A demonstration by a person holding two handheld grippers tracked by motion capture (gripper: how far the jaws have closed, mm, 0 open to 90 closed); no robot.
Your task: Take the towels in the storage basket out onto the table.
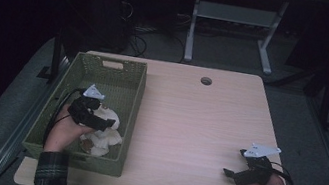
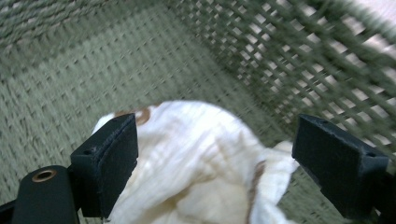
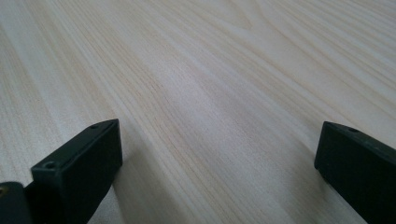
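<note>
A green woven basket [image 1: 134,81] stands on the left part of the light wood table [image 1: 198,123]. Inside its near end lies a crumpled white cloth [image 1: 107,136] with brown marks. My left gripper [image 1: 105,122] hovers inside the basket just over that cloth. Its jaws stand wide open on either side of the white cloth [image 2: 196,163] without closing on it. My right gripper [image 1: 229,174] rests low over the bare table at the near right, jaws spread wide with only wood [image 3: 210,116] between them.
The basket wall [image 2: 289,60] rises close beside the left gripper's right jaw. A round cable hole [image 1: 206,80] sits near the table's far edge. Beyond the table stand a desk frame [image 1: 192,31] and dark floor with cables.
</note>
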